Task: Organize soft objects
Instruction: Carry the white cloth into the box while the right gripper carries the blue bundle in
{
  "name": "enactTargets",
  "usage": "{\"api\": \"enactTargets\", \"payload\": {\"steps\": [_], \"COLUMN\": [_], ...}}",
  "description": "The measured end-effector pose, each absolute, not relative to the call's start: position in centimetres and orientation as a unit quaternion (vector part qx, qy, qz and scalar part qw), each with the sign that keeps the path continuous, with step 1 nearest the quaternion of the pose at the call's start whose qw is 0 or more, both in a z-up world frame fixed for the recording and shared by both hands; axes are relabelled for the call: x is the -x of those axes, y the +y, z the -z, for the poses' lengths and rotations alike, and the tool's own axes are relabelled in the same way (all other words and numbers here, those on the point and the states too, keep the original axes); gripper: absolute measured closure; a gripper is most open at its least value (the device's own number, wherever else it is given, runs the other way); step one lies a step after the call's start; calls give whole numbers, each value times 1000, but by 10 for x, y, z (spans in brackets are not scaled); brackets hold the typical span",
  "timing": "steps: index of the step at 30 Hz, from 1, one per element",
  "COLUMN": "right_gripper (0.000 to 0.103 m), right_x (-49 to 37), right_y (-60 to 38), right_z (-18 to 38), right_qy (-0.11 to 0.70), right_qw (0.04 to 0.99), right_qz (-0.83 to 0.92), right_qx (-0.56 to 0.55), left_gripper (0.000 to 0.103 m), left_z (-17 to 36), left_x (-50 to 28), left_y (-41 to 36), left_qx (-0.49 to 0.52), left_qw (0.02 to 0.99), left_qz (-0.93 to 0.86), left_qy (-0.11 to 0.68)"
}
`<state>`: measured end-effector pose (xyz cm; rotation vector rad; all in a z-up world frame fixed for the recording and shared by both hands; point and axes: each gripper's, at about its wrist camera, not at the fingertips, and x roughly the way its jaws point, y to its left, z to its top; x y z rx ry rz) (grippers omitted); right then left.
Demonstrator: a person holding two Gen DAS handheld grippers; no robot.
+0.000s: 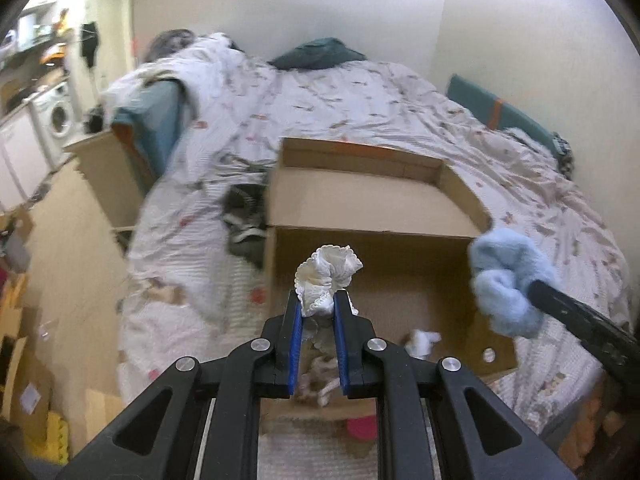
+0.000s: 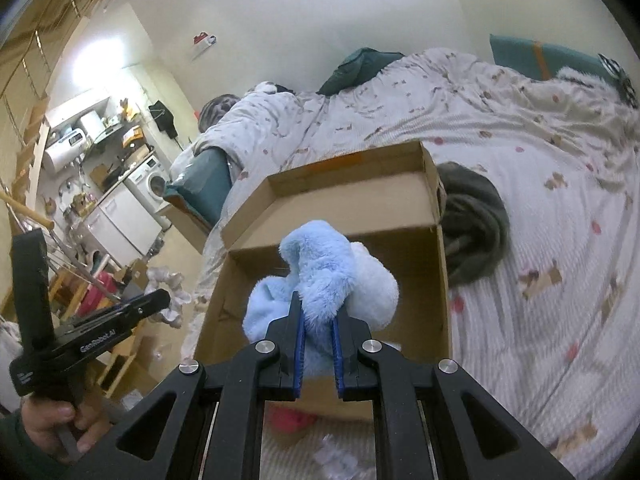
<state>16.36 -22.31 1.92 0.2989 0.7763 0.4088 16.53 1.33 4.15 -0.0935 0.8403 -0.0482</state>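
Observation:
An open cardboard box (image 1: pixel 372 204) (image 2: pixel 436 280) lies on the bed. My left gripper (image 1: pixel 317 300) is shut on a white frilly cloth (image 1: pixel 328 272), held above the box's near half. My right gripper (image 2: pixel 318 312) is shut on a fluffy light-blue plush (image 2: pixel 320 268), also held over the box; in the left wrist view that blue plush (image 1: pixel 506 276) hangs at the box's right wall. In the right wrist view the left gripper (image 2: pixel 160 300) shows at the left edge with the white cloth (image 2: pixel 170 284), held by a hand (image 2: pixel 48 424). Small white and beige soft pieces (image 1: pixel 420 340) lie inside the box.
A grey striped garment (image 1: pixel 246 220) (image 2: pixel 472 224) lies on the patterned bedspread (image 1: pixel 360 100) beside the box. Teal pillows (image 1: pixel 320 54) sit at the bed's far edge. A pink item (image 1: pixel 362 428) lies near the box's front. Beyond the bed to the left are cardboard boxes and a washing machine (image 2: pixel 150 180).

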Motion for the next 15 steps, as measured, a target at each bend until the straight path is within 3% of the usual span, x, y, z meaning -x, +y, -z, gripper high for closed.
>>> {"api": "enactTargets", "payload": {"steps": [15], "right_gripper": [90], "right_x": [-185], "right_y": [-220], "right_z": [31], "right_qy": [437], "right_qw": [879], "right_qz": [-144], "right_qx": [-123], "left_gripper": [89], "left_z": [30], "left_x": [-187], "left_y": [9], "left_qx": [40], "left_qw": [896], "left_qz": [7], "left_qy": [441]}}
